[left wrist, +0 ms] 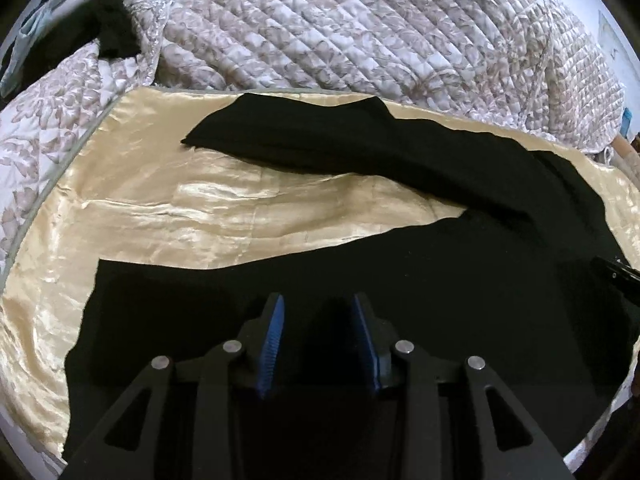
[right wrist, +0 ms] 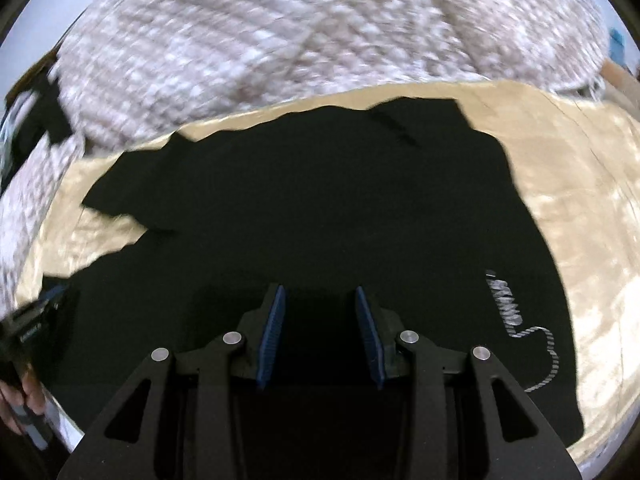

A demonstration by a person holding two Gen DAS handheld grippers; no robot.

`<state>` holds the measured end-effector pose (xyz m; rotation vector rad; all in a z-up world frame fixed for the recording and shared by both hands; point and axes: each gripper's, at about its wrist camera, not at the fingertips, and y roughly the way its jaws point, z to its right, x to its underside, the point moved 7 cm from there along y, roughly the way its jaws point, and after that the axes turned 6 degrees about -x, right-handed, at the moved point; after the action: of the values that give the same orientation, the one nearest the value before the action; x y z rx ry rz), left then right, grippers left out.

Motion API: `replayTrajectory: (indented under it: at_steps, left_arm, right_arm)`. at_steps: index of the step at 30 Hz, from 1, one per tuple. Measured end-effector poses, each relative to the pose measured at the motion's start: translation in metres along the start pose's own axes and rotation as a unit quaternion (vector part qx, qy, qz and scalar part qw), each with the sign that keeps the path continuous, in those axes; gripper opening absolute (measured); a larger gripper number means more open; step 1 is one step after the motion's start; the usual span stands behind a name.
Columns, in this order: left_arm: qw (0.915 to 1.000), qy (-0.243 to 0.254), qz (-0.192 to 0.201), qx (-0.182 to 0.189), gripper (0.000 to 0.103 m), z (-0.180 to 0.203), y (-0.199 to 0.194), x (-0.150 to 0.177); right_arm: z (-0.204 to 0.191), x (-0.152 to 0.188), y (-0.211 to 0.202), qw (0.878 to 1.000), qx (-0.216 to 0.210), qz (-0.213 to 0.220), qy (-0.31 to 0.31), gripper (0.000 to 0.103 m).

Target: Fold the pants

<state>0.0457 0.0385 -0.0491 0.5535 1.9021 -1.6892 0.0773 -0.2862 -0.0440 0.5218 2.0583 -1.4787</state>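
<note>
Black pants (left wrist: 360, 280) on glossy satin sheet (left wrist: 180, 208)

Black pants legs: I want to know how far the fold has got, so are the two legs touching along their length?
Apart. The left wrist view shows the far leg and near leg separated by a bare gold satin sheet.

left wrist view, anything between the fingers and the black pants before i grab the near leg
Nothing visible does. The left gripper is open right over the near leg of the black pants, spread on the gold satin sheet. The right gripper is open over the pants too, with the drawstring off to its right.
</note>
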Motion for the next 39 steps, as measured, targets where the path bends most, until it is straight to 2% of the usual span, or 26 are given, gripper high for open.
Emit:
replayTrajectory:
  at_steps: [5,6,8,9,16,21,29,39]
  left_arm:
    - [0.9997,-0.016,-0.010,-0.015,0.039,-0.013,0.006,0.002]
    - [0.9996,-0.017,-0.010,-0.018,0.039,-0.014,0.006,0.002]
    - [0.9996,-0.016,-0.008,-0.020,0.039,-0.014,0.005,0.003]
    - [0.9997,-0.016,-0.007,-0.020,0.039,-0.013,0.003,0.004]
    - [0.9999,0.006,0.007,-0.003,0.044,0.002,-0.007,0.010]
    - [0.9998,0.016,0.005,-0.008,0.047,0.006,-0.005,0.012]
    - [0.9999,0.013,0.006,-0.006,0.047,0.005,-0.007,0.012]
    - [0.9998,0.017,0.007,-0.002,0.047,0.008,-0.009,0.011]
  right_arm:
    - [-0.003,0.003,0.009,1.000,0.005,-0.008,-0.004,0.038]
    - [-0.002,0.002,0.009,1.000,0.007,-0.006,-0.003,0.039]
    - [0.000,0.001,0.007,1.000,0.009,-0.002,-0.001,0.050]
    - [0.000,0.002,0.005,1.000,0.010,0.001,-0.002,0.051]
    - [-0.009,0.004,0.000,1.000,0.011,0.011,-0.025,0.051]
    - [-0.011,0.012,0.010,0.999,0.015,-0.009,-0.036,0.051]
    - [-0.011,0.010,0.001,0.999,0.017,0.009,-0.040,0.051]
    - [-0.014,0.010,0.000,0.999,0.011,0.006,-0.038,0.051]
